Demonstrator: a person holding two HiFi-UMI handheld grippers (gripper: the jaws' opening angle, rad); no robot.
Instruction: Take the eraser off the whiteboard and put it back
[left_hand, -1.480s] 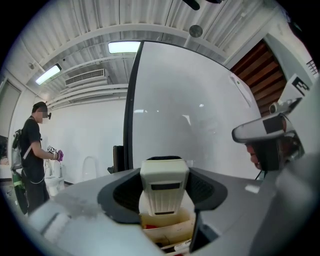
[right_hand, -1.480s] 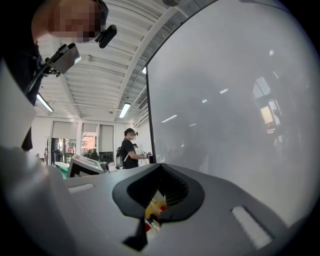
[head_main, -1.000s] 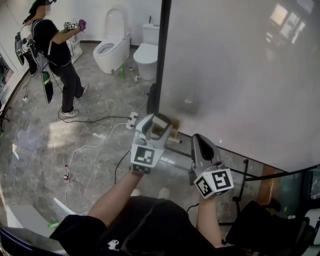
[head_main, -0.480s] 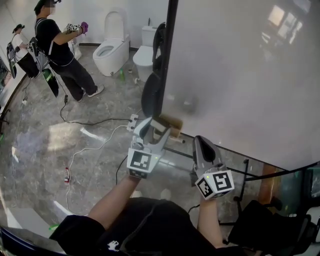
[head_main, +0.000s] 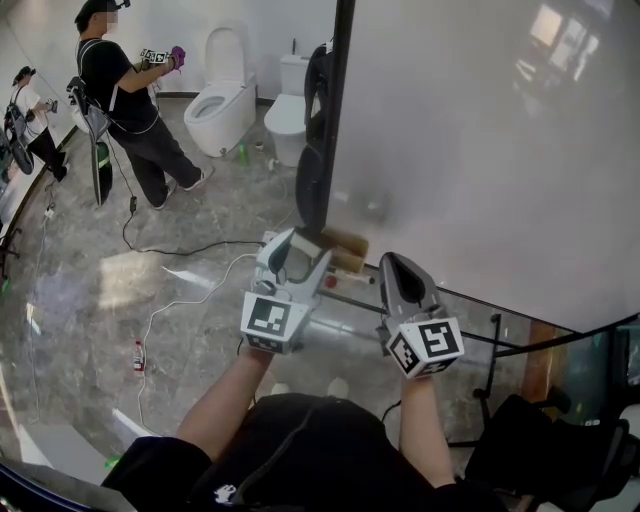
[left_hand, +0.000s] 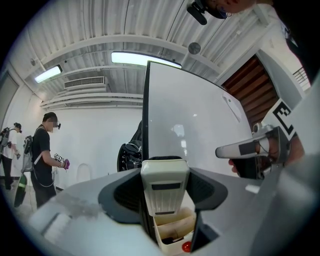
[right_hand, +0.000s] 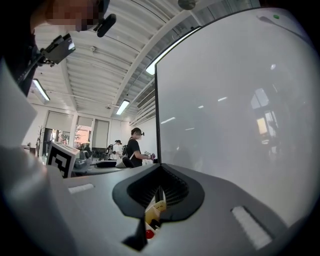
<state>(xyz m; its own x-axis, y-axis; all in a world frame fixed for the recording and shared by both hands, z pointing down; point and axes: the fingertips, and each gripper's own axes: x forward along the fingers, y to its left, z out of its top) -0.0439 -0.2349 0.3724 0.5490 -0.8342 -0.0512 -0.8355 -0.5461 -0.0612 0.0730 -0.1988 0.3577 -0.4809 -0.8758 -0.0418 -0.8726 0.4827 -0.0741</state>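
A cream eraser (left_hand: 165, 189) with a black felt edge sits between the jaws of my left gripper (left_hand: 165, 167), which is shut on it. From the head view, that left gripper (head_main: 298, 247) hovers just off the lower left corner of the whiteboard (head_main: 480, 140), with the eraser (head_main: 305, 241) above a small tan tray (head_main: 348, 246). The tray (left_hand: 176, 226) holds a red-capped item. My right gripper (head_main: 393, 264) stays level beside the left one, its jaws shut on nothing (right_hand: 159, 189). The whiteboard (right_hand: 235, 110) fills the view ahead of it.
A black bag (head_main: 315, 130) hangs on the board's dark frame. Two toilets (head_main: 225, 95) stand at the back, near a person (head_main: 125, 100) with grippers. Cables (head_main: 190, 250) and a small bottle (head_main: 138, 355) lie on the marble floor. A black chair (head_main: 540, 460) is at lower right.
My left gripper has drifted a little leftward and toward me with the eraser still in it. The person at the back has stepped along, and the black bag now shows by the frame.
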